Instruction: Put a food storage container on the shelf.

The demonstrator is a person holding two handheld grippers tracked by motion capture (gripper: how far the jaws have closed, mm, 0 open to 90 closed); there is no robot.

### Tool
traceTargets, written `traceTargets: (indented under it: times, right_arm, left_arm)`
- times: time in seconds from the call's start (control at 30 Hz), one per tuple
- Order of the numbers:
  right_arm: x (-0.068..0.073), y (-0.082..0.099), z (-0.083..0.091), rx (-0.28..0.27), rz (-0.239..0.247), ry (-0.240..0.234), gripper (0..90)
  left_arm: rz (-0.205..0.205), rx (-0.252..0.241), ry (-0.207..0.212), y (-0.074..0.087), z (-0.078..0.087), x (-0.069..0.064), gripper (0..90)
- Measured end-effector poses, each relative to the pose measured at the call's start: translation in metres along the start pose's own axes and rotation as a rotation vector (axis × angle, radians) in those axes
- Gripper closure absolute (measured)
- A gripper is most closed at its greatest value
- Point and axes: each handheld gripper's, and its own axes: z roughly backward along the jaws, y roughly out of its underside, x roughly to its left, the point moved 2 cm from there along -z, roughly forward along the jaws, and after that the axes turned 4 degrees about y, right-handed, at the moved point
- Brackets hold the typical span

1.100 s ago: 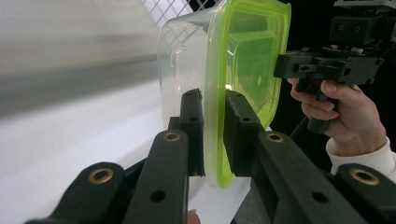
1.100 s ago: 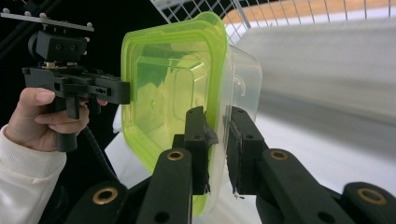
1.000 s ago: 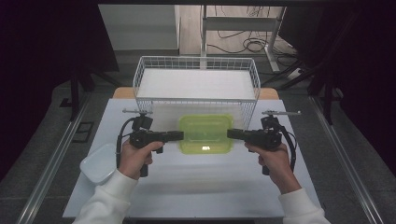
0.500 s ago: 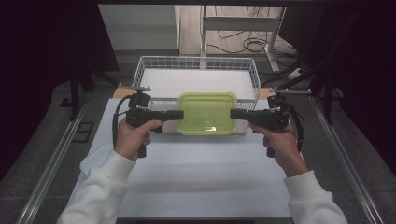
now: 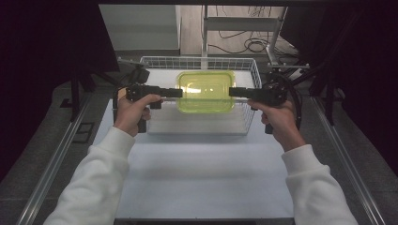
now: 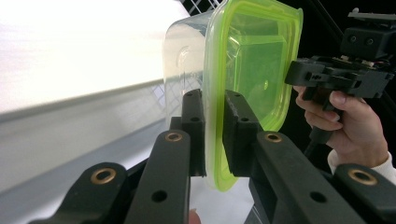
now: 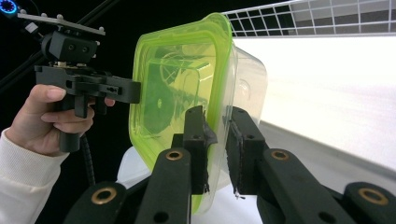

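Above one basket (image 5: 244, 123), one lidded container (image 5: 205, 91).

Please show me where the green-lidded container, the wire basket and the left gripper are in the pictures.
green-lidded container (image 5: 205, 90), high view, on the middle of its green lid.
wire basket (image 5: 202, 61), high view, on its far rim.
left gripper (image 6: 214, 122), left gripper view, between its two jaws at the lid's edge.

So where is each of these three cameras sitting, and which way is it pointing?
High view: above the person's side, looking forward and down at the table, wire basket and lidded container; both forearms show.
Left gripper view: rides the left gripper, looking along its fingers clamped on the container's rim.
Right gripper view: rides the right gripper, clamped on the opposite rim.
Shared: both gripper views show the green lid and the other hand.
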Motion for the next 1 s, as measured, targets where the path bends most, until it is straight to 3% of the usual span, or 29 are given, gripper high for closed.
traceTargets:
  times: [0.5, 1.0]
  right_arm:
    - [-0.032, -0.027, -0.029, 0.015, -0.054, -0.003, 78.0]
    - [-0.054, -0.030, -0.052, 0.027, -0.125, 0.011, 78.2]
  left_arm:
    - [0.035, 0.001, -0.015, -0.033, -0.014, 0.031, 80.9]
    - [0.082, 0.019, -0.045, -0.043, -0.025, 0.053, 80.9]
